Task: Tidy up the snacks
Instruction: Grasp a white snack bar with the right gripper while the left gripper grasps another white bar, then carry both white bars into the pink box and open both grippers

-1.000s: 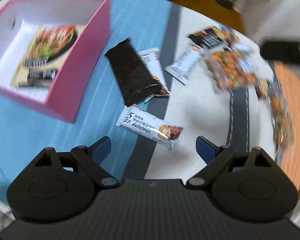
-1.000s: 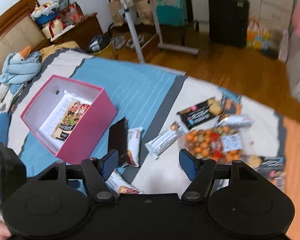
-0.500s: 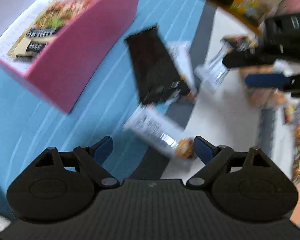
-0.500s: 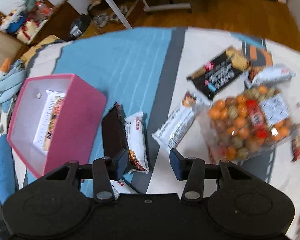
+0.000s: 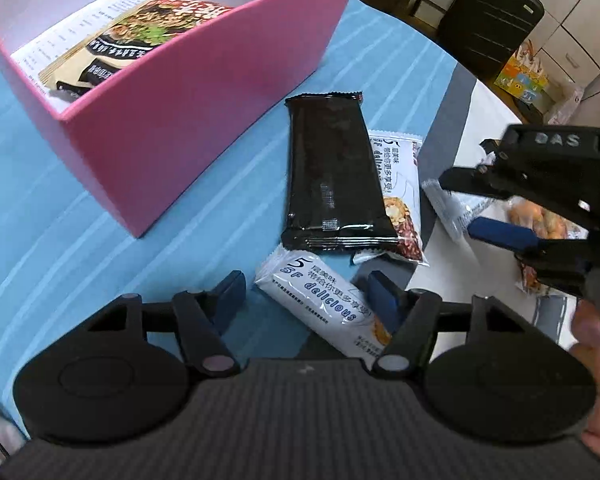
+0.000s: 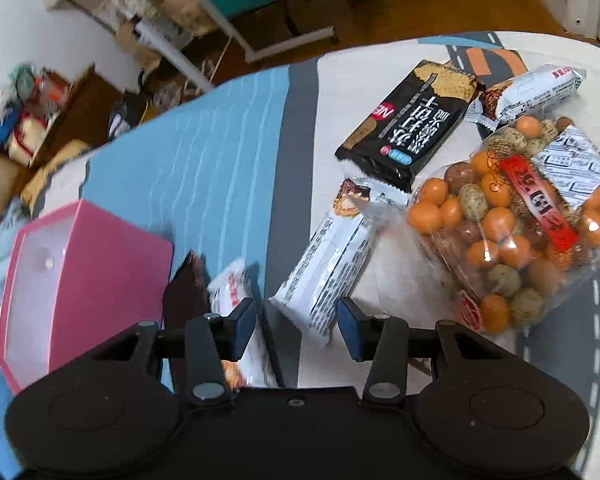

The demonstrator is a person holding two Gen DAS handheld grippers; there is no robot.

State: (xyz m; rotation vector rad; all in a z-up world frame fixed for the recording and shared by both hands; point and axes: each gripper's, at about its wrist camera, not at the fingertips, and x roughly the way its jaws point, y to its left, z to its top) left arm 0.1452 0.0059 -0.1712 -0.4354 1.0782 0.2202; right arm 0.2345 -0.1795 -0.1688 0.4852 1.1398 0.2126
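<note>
A pink box (image 5: 204, 80) with a noodle packet (image 5: 140, 36) inside stands on the blue-striped cover. My left gripper (image 5: 306, 300) is open, its fingers either side of a white snack bar (image 5: 320, 308) that lies on the cover. A black packet (image 5: 336, 188) lies over another white bar (image 5: 400, 184) just beyond. My right gripper (image 6: 296, 326) is open and hovers over the near end of a white bar (image 6: 328, 272); it also shows in the left wrist view (image 5: 540, 208). The pink box (image 6: 80, 280) is at its left.
A bag of orange and speckled balls (image 6: 516, 220), a black biscuit packet (image 6: 412, 120) and another white bar (image 6: 532, 88) lie at the right. A black suitcase (image 5: 488, 20) and a rolling table frame (image 6: 228, 32) stand on the wooden floor beyond.
Both grippers have dropped lower and closer to the snacks. The left one now straddles the nearest white bar; the right one has narrowed and come over its white bar.
</note>
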